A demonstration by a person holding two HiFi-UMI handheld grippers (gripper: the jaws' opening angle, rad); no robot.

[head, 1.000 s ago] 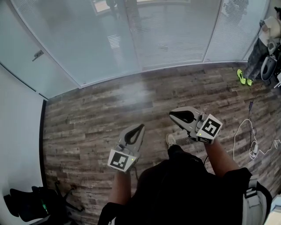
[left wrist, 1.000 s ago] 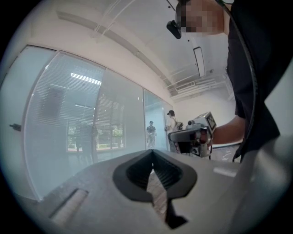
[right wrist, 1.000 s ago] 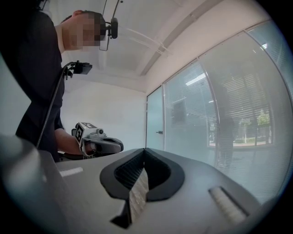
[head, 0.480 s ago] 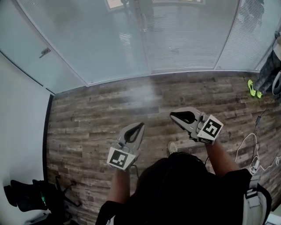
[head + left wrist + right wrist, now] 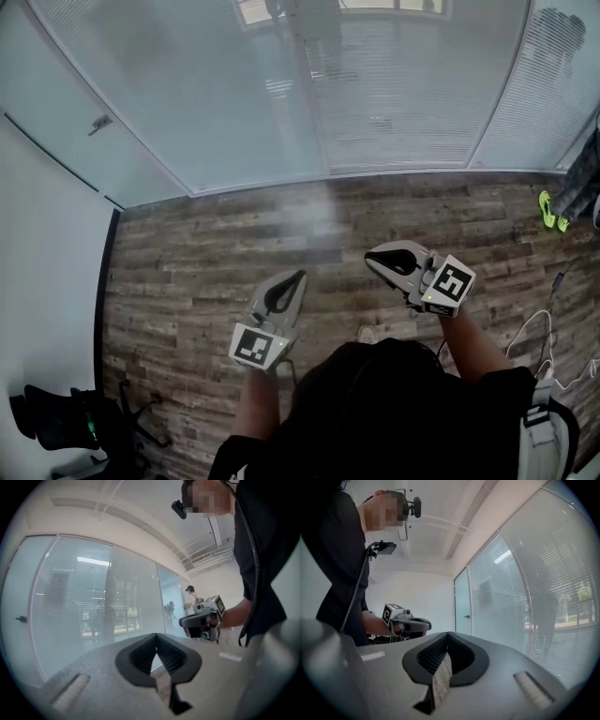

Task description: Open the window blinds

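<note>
Many thin, pale horizontal slats make up the blinds (image 5: pixel 403 103), which hang flat across smooth glass panes (image 5: pixel 216 84) framed by slim white bars. They are ahead of both claws and well apart from their tips. The left claw (image 5: pixel 299 276) and right claw (image 5: pixel 369 257) are grey wedge-shaped shells with ribbed black pads. Both point level toward the glass, each pinched together on nothing. Beneath them lies a floor (image 5: pixel 187 262) of streaky grey-brown wood planks.
</note>
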